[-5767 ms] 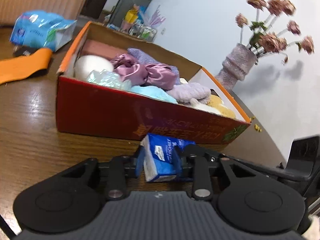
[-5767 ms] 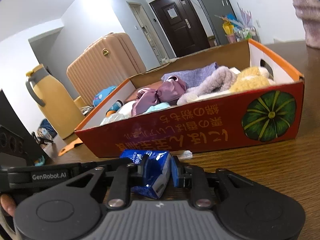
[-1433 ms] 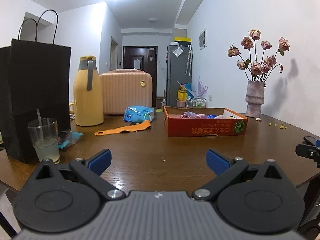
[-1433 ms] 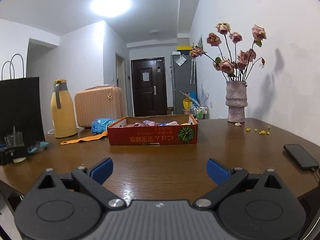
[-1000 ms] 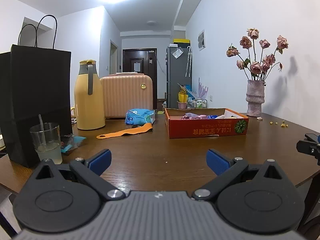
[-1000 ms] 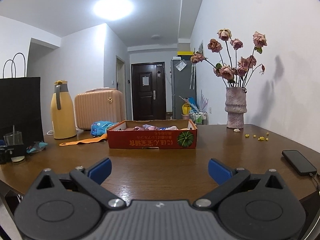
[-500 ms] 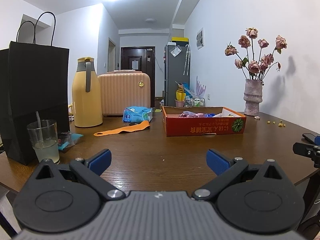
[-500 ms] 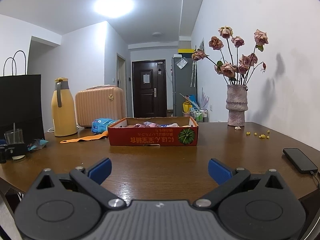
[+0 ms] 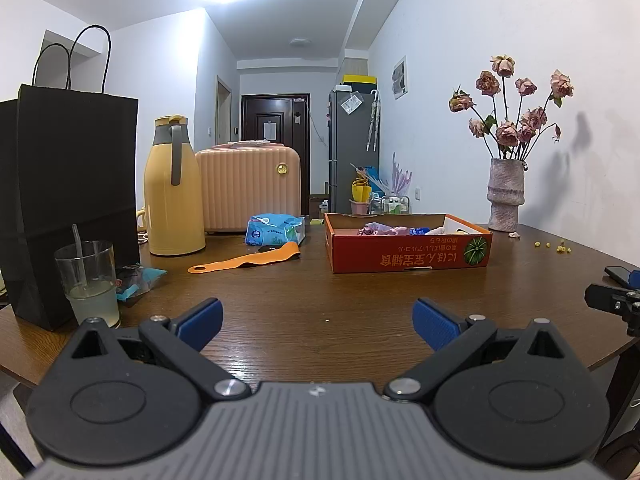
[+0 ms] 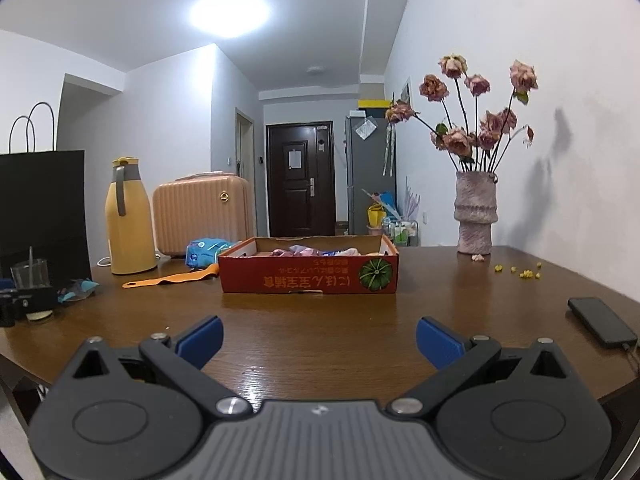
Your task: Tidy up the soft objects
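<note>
**Both tools empty, soft things in the box**

The left tool (image 9: 316, 318) and the right tool (image 10: 319, 336) are both held low at the near edge of the wooden surface (image 9: 304, 300), jaws spread wide with nothing between them. The soft objects (image 9: 394, 230) — pinkish and purple fabric pieces, a bit of blue — lie heaped inside the red cardboard box (image 10: 308, 278), well apart from both tools. By the look of it the sorting is largely done.

A blue tissue pack (image 9: 276, 230) lies outside, just beside the box's far left corner, near an orange strap (image 9: 244, 261). If it belongs with the rest, it should be light and squashy — pinch it across its middle, gently, since the film wrapper may be slippery.
</note>
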`<state>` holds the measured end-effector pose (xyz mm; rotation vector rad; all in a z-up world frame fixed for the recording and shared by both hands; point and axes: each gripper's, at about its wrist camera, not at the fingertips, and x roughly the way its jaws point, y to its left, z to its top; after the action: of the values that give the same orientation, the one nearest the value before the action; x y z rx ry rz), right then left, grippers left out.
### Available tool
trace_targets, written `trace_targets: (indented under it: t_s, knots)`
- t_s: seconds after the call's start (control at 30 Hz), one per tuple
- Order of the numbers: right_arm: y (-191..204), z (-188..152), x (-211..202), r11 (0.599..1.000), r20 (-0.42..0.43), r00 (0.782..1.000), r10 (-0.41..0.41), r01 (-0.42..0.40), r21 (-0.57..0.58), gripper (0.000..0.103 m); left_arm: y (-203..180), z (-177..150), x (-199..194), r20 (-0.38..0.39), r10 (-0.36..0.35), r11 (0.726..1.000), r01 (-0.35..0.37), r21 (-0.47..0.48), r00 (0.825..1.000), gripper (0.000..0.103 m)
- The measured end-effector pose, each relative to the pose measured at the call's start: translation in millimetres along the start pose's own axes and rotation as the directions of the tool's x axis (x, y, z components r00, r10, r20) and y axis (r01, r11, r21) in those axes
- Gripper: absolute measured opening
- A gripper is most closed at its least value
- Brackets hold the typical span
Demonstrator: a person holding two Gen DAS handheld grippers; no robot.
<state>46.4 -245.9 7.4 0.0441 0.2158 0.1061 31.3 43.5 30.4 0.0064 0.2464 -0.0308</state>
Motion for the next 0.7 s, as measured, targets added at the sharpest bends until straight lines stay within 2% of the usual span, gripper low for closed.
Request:
trace_targets:
  t_s: [0.7]
  knots:
    - [0.2,1.0,-1.3,1.000,0.005,1.000,-0.003,0.003,-0.002,0.103,3.4,2.0,-0.4,0.005,0.003,1.000,-0.003,0.004,1.000,0.103]
